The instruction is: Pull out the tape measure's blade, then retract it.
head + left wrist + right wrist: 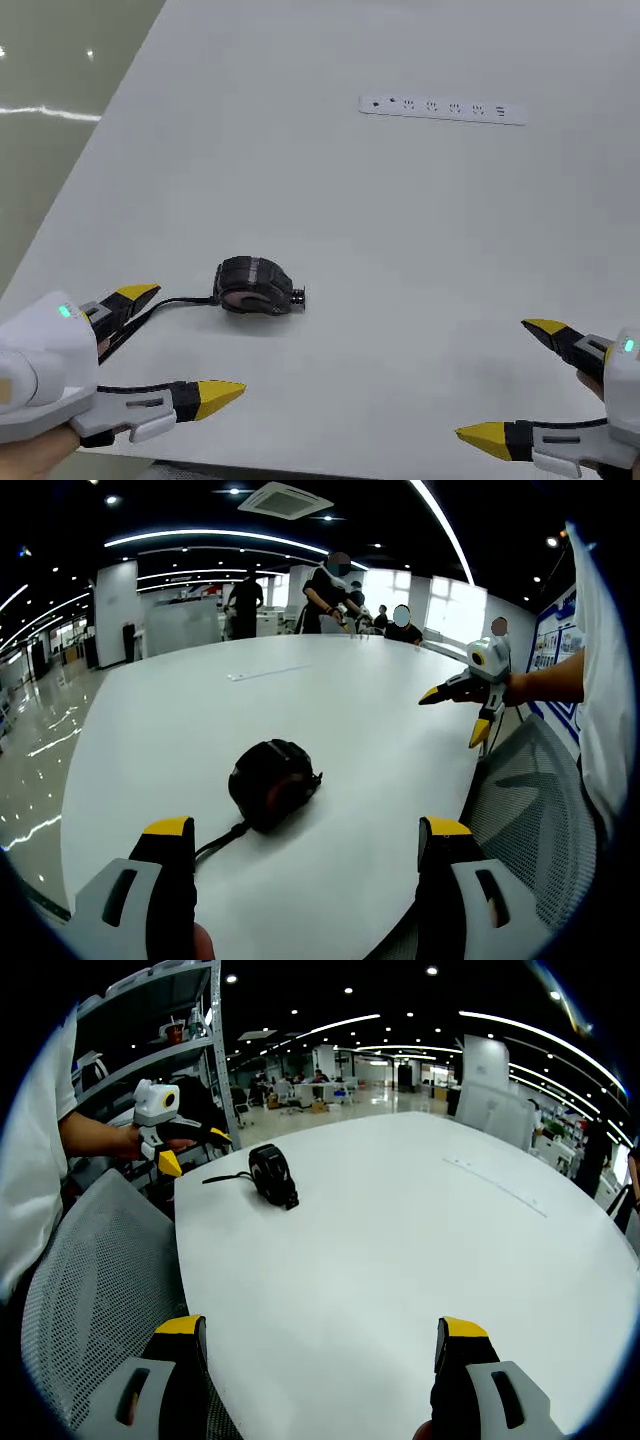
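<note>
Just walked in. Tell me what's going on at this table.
A person holds a two-jaw gripper in each hand over a white table. A black tape measure lies on it, blade not yet pulled out, its black strap trailing toward the left gripper. That gripper hangs open just short of the case, holding nothing. The right gripper is open too, well off to the other side. A power strip lies farther back.

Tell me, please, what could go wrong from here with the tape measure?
1. The tape measure lies loose on the smooth table; pulling its blade before one hand-held gripper holds the case may just drag it.
2. Its strap trails towards the left hand-held gripper and could snag a jaw.
3. The blade's tip is small; the open right hand-held gripper might slip off it.
</note>
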A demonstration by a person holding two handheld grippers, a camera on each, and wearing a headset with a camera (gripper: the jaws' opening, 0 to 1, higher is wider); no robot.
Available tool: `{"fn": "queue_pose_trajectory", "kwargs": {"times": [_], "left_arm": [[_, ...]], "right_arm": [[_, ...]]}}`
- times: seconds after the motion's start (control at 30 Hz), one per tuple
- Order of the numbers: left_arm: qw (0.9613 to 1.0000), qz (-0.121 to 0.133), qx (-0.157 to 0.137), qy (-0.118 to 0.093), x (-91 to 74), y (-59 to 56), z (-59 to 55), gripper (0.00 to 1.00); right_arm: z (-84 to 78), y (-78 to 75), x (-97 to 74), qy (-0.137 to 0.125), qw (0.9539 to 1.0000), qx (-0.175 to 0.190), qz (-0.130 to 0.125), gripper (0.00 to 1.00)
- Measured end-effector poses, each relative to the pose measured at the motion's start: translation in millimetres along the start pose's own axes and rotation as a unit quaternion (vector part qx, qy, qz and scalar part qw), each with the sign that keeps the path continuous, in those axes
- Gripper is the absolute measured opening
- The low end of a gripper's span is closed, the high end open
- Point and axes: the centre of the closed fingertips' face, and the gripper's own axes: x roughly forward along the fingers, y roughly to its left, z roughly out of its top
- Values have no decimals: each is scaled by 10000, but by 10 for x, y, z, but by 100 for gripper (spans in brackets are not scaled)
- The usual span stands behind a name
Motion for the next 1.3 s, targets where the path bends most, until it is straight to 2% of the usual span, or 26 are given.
{"fn": "queue_pose_trajectory", "kwargs": {"times": [0.3,0.63,0.97,1.3], "left_arm": [[9996,-233,181,41,129,25,80,89],[9976,-497,412,238,274,56,56,89],[9939,-716,706,451,410,115,46,87],[9883,-919,1003,690,527,206,-10,83]], "right_arm": [[85,27,144,64,9994,-239,243,93],[175,58,331,135,9976,-475,483,93],[253,40,477,217,9954,-675,650,92],[320,55,634,313,9924,-858,829,92]]}}
